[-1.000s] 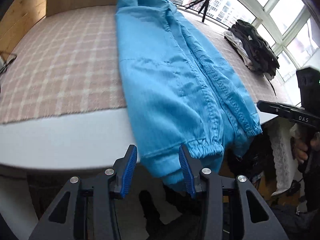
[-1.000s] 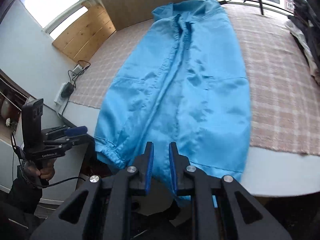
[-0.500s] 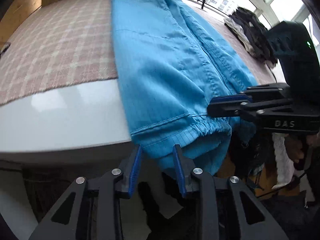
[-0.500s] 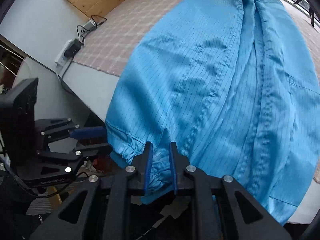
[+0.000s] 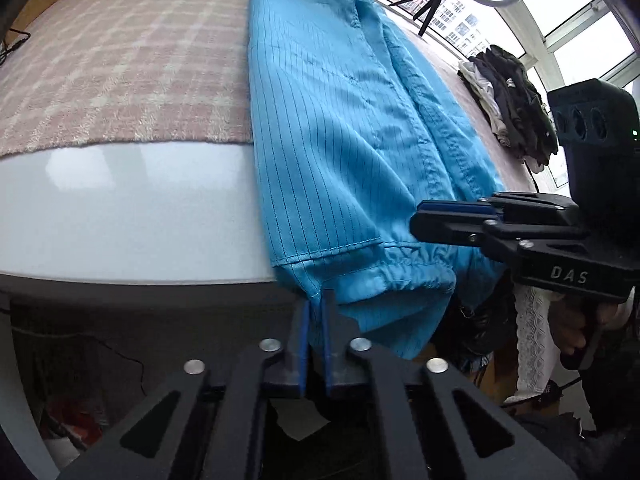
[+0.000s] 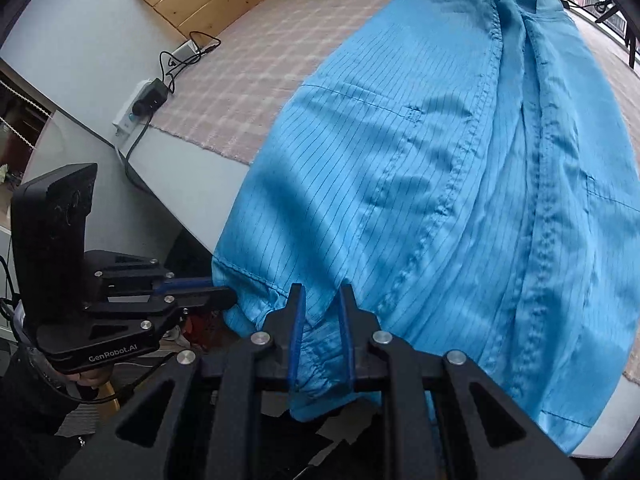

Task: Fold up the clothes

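left wrist view: the left gripper [image 5: 315, 308] sits at 6 o'clock with its blue pads nearly together, pinching the corner of the hem of the blue jacket [image 5: 340, 120]. the jacket lies lengthwise on a pink plaid blanket [image 5: 120, 60] over a white table [image 5: 132, 216], collar toward 12 o'clock, elastic hem hanging off the near edge. the right gripper [image 5: 436, 220] reaches in from 3 o'clock at the hem's other side. a pile of dark clothes [image 5: 512, 100] sits at 2 o'clock.

right wrist view: the right gripper [image 6: 320, 312] holds a bunched fold of the hem between pads a narrow gap apart. the left gripper [image 6: 216, 292] at 9 o'clock touches the hem's corner. a power strip [image 6: 140, 108] lies at 10 o'clock.
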`<action>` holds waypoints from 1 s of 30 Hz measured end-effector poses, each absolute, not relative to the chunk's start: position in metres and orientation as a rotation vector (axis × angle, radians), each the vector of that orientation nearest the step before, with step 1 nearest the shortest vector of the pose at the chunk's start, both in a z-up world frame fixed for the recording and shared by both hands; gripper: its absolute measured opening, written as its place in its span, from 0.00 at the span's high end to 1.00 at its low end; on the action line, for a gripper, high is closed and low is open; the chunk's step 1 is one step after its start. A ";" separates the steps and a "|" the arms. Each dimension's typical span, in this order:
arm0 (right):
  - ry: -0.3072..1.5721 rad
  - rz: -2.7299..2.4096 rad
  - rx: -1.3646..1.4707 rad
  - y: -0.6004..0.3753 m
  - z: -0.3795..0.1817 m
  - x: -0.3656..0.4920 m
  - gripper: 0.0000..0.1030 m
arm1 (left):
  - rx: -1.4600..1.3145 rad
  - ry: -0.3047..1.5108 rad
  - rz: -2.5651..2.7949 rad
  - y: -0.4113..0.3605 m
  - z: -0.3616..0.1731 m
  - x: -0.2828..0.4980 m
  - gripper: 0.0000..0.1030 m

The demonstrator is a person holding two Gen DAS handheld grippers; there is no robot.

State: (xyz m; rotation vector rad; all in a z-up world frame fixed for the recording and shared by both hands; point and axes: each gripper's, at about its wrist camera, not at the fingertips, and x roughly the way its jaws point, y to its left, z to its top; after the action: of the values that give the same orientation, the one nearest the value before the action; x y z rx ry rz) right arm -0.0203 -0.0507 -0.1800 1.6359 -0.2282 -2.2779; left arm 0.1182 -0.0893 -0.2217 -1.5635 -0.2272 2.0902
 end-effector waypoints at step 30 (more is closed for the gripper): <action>-0.507 -2.642 1.595 0.043 -0.149 0.023 0.78 | -1.524 -0.059 2.129 -0.099 -0.189 0.120 0.82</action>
State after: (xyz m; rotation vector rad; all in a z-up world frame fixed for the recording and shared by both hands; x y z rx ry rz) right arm 0.0231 0.0428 -0.1488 1.5947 -0.5065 -2.6423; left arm 0.1197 -0.0989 -0.1894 -1.5243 -0.0594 2.1286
